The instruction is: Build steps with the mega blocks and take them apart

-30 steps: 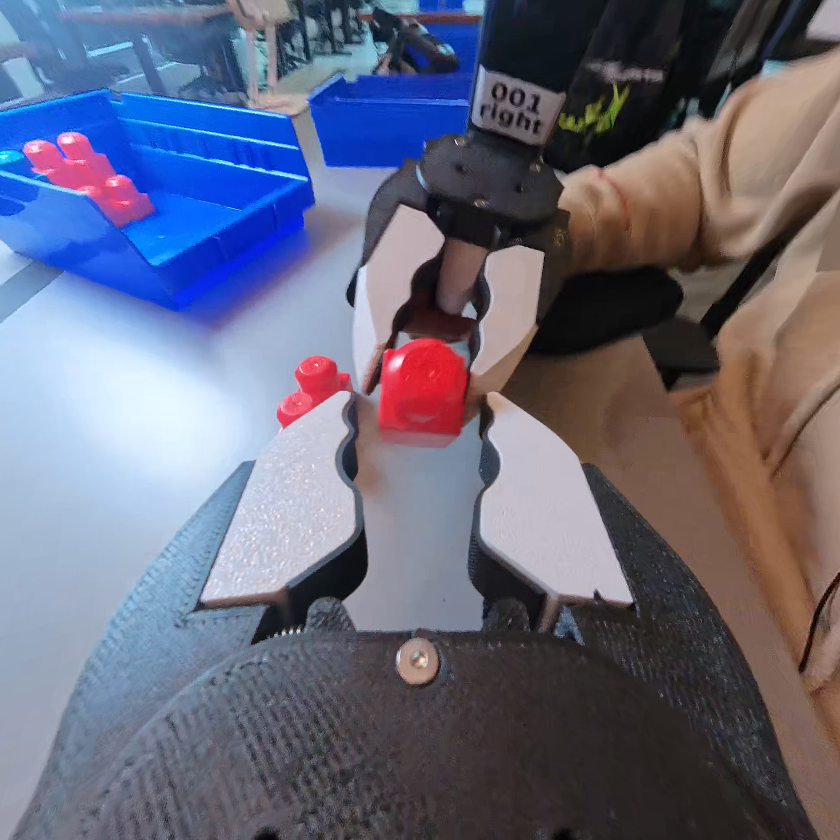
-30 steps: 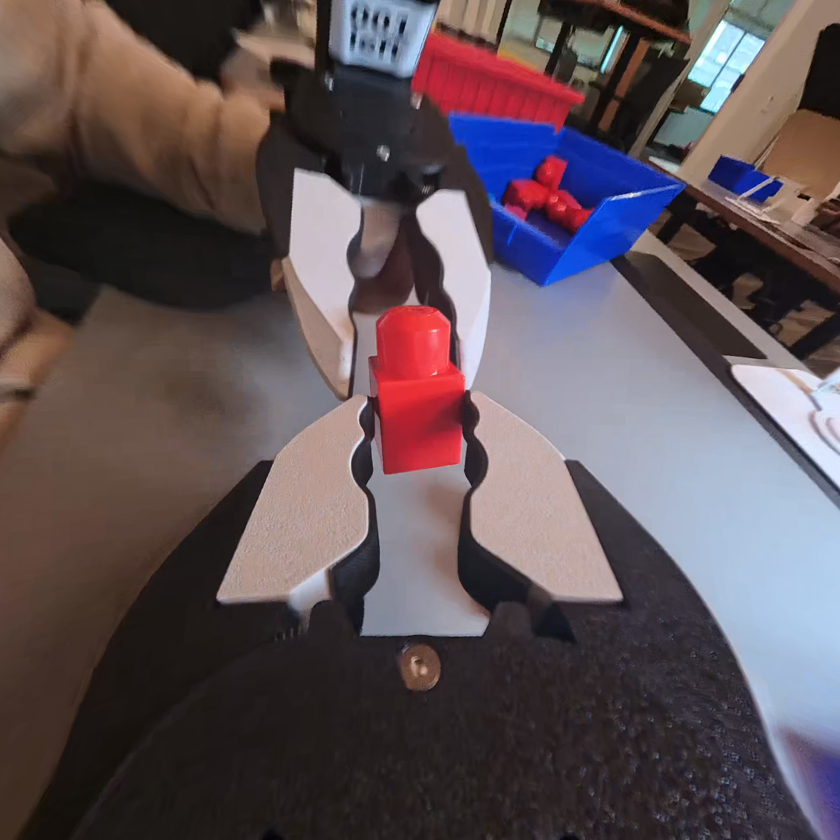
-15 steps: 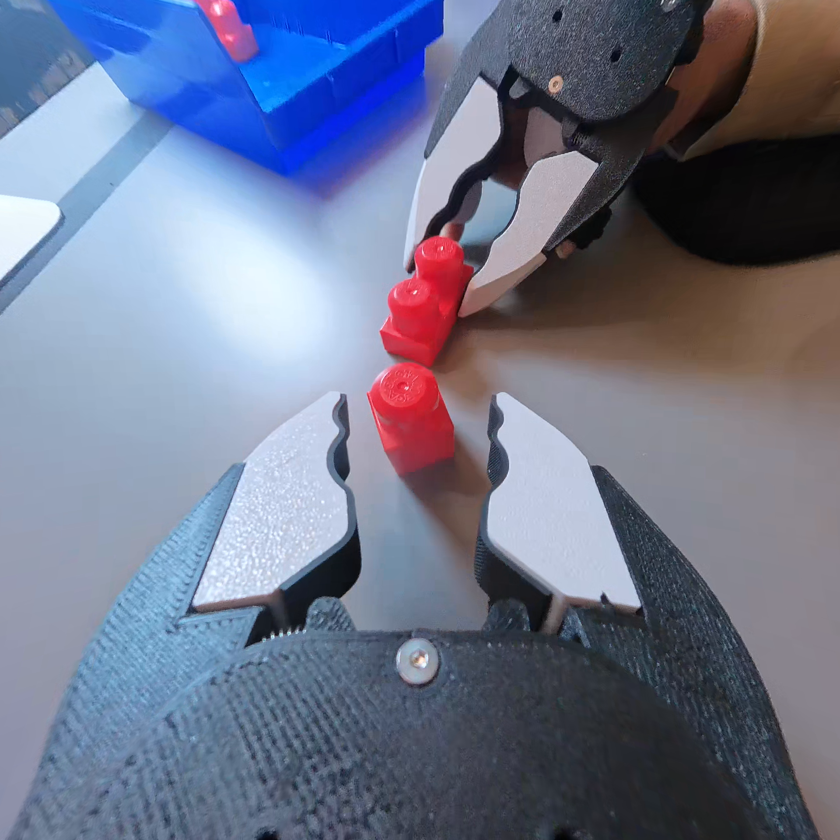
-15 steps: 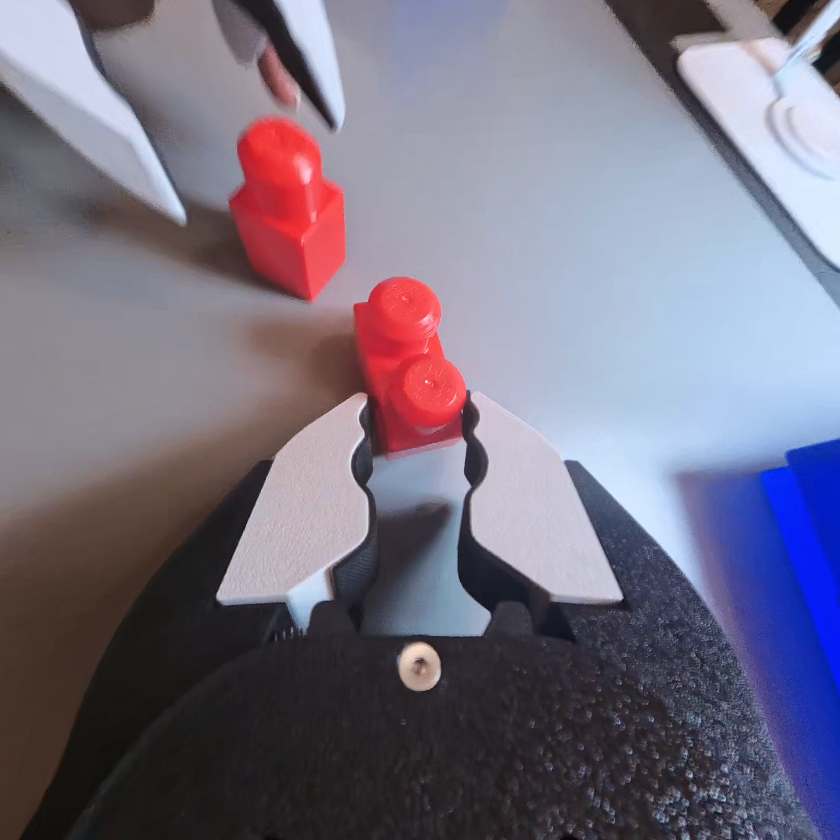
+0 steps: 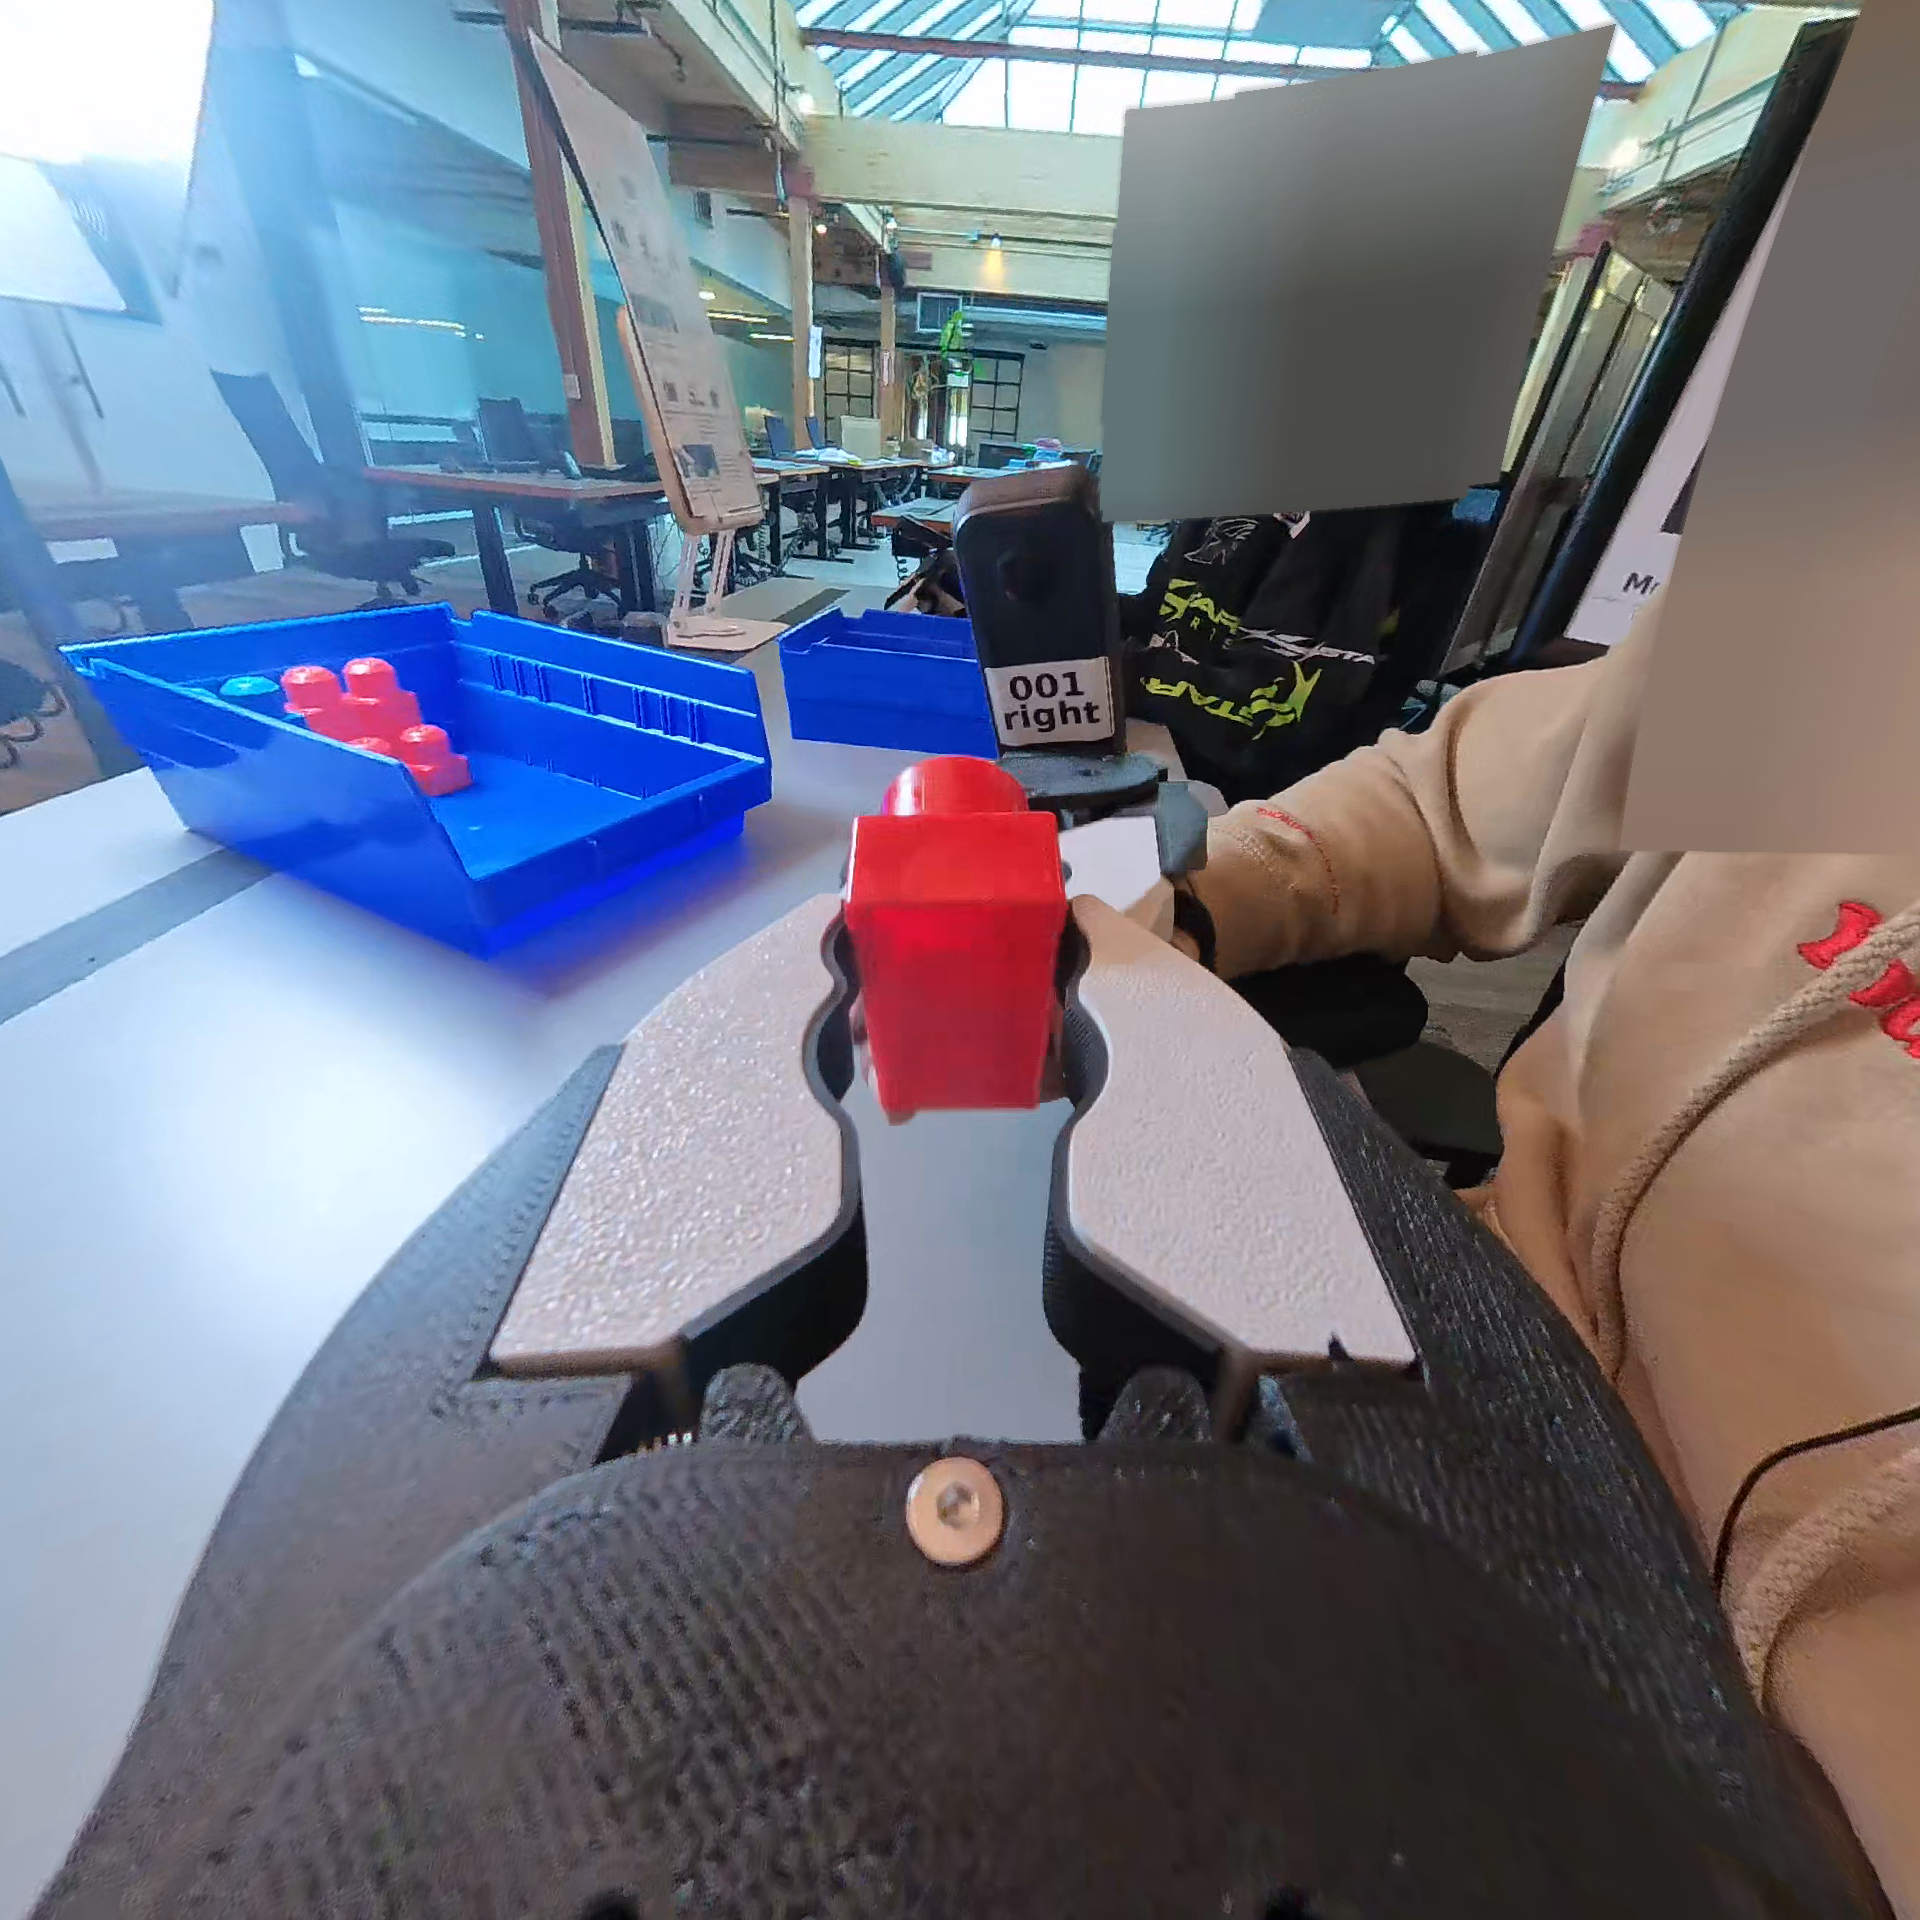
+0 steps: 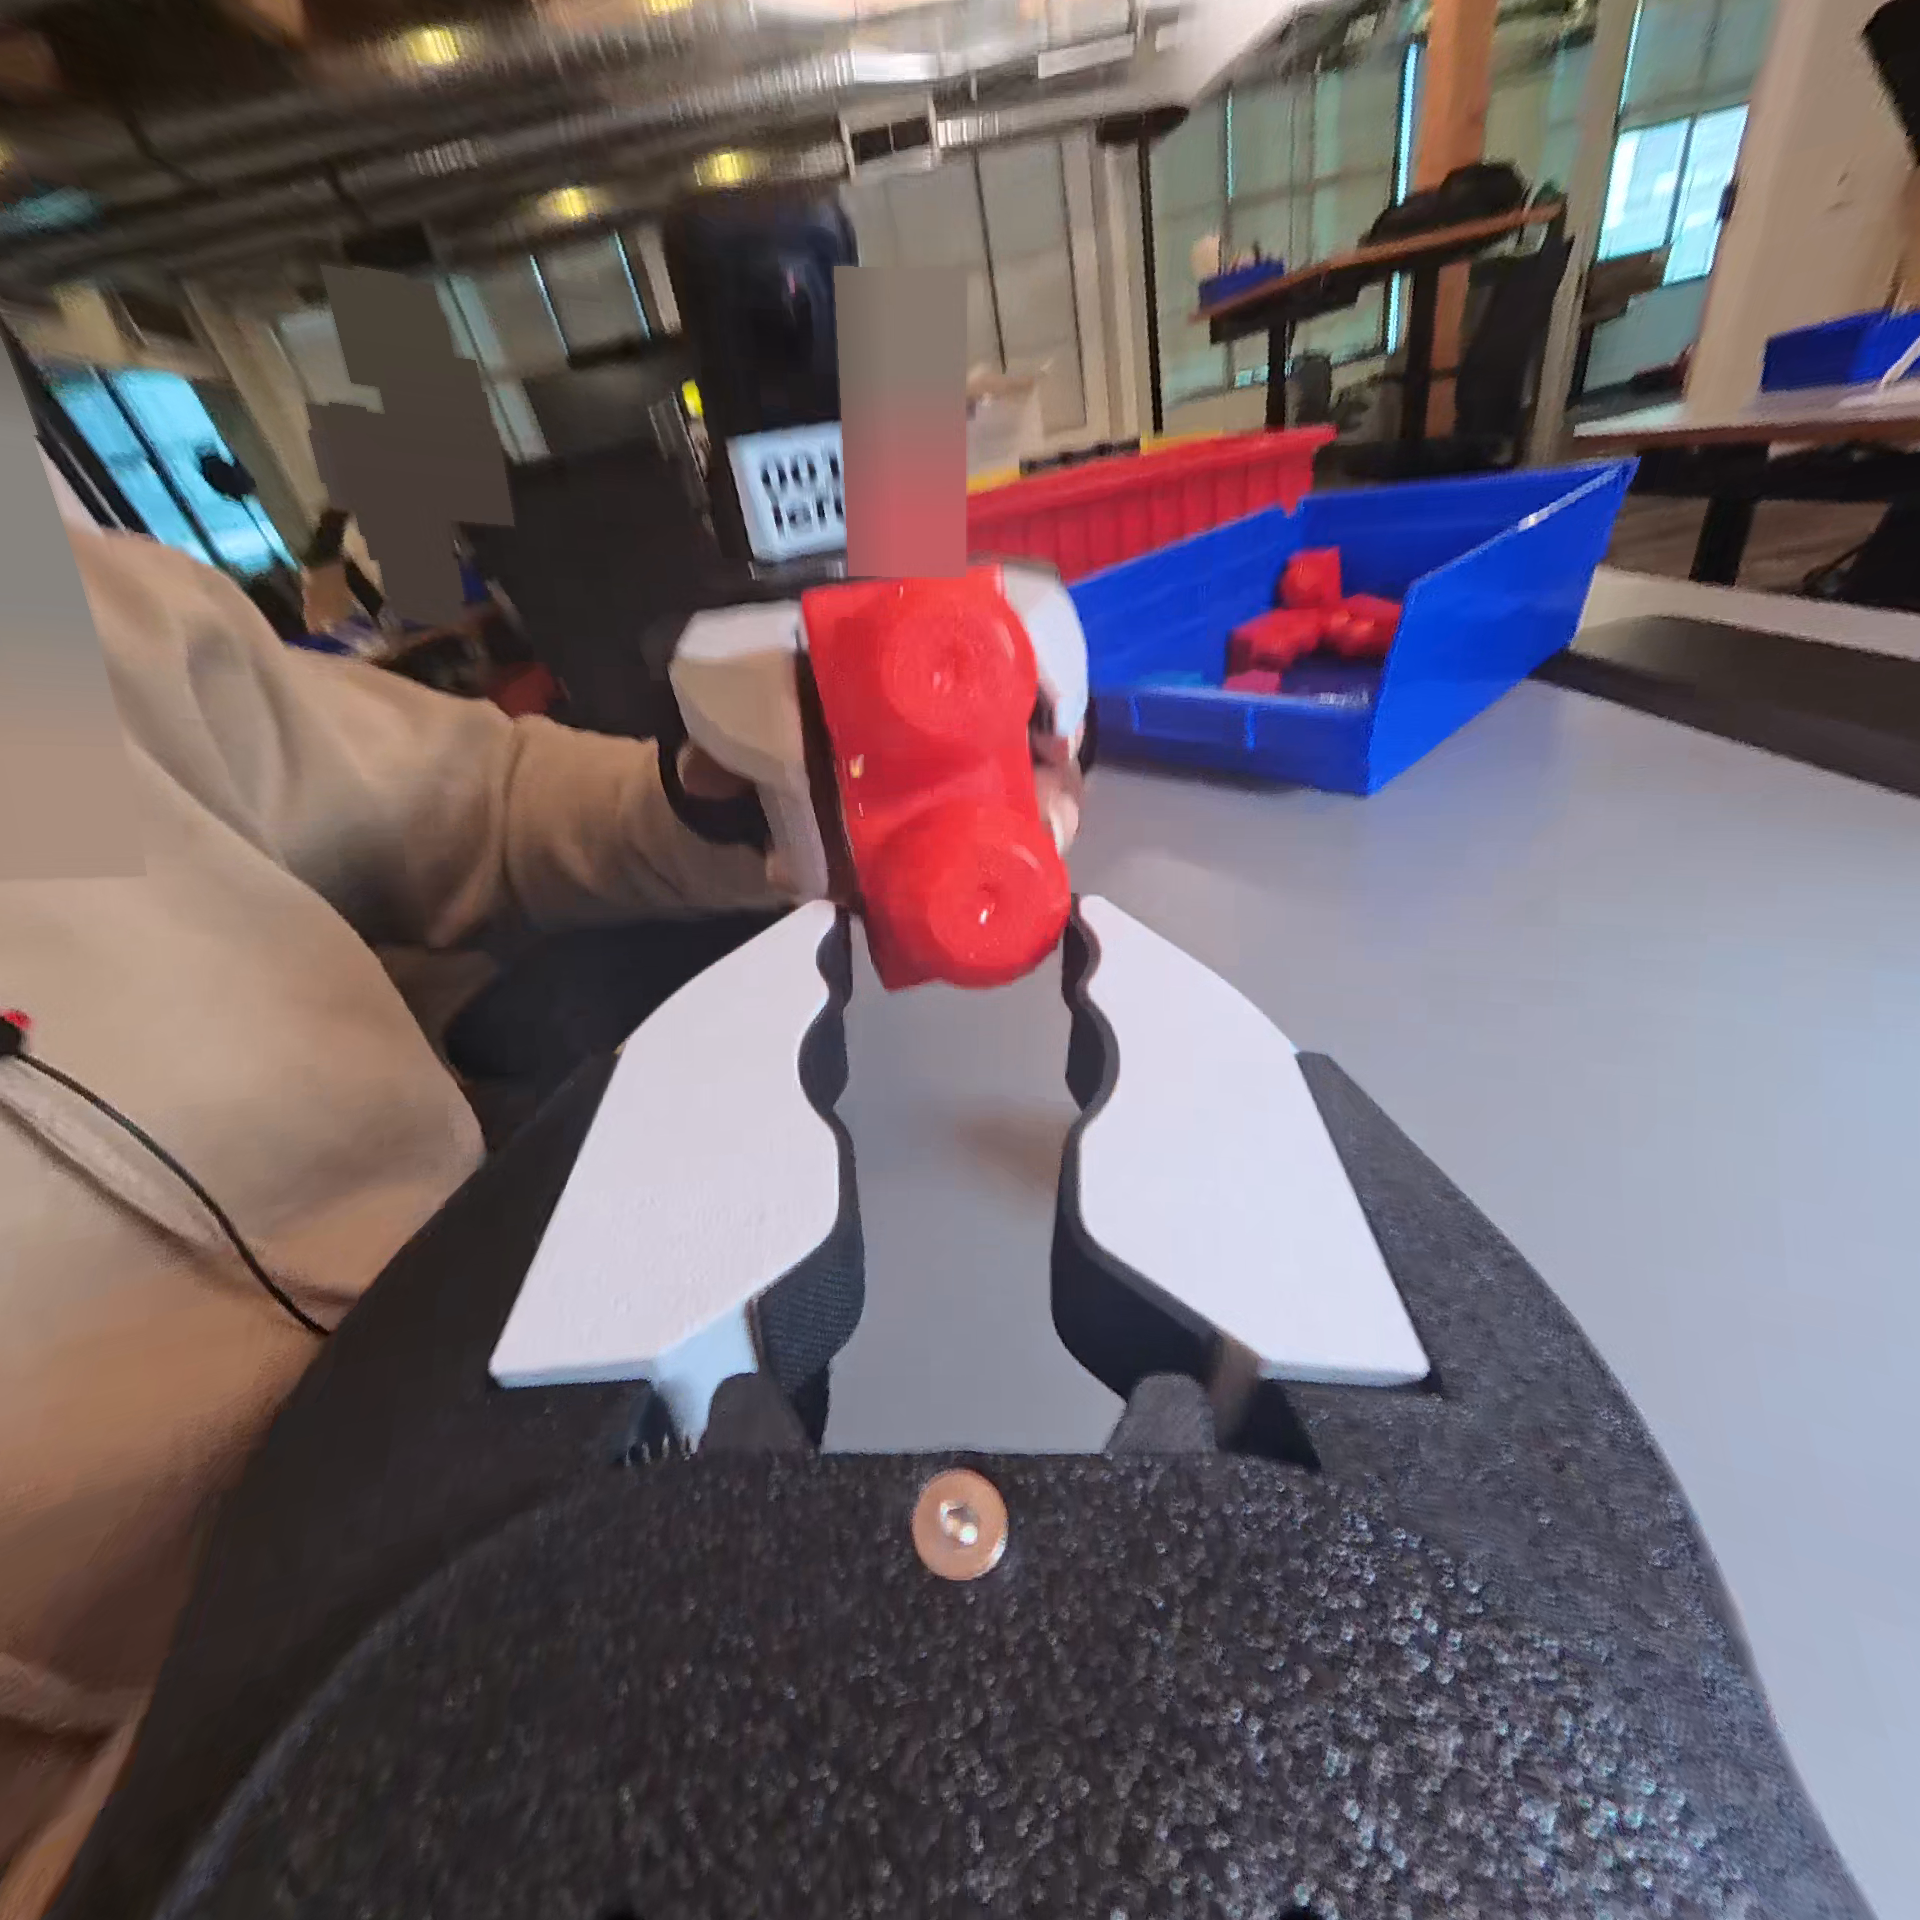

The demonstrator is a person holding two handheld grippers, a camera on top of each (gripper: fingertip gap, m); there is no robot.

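Note:
My left gripper (image 5: 956, 935) is shut on a red one-stud block (image 5: 951, 987) and holds it upright above the grey table (image 5: 208, 1143). My right gripper (image 6: 956, 914) is shut on the lower end of a red two-stud block (image 6: 935, 769), with the studs facing its camera. The two grippers face each other closely in the air. The right gripper (image 5: 1117, 852) shows just behind the one-stud block. The left gripper's white fingers (image 6: 727, 707) flank the top of the two-stud block, which hides the one-stud block. I cannot tell if the blocks touch.
A blue bin (image 5: 582, 821) with several red blocks (image 5: 364, 707) stands at the far left of the table; it also shows in the right wrist view (image 6: 1455, 665). A second blue bin (image 5: 883, 675) and a red bin (image 6: 1143, 488) stand behind. A person's beige sleeve (image 5: 1403, 831) is at the right. The tips of both grippers are at nearly the same place.
My left gripper closed on the one-stud block that stood on the table and lifted it. My right gripper lifted the two-stud block off the table. Both now point level and face each other.

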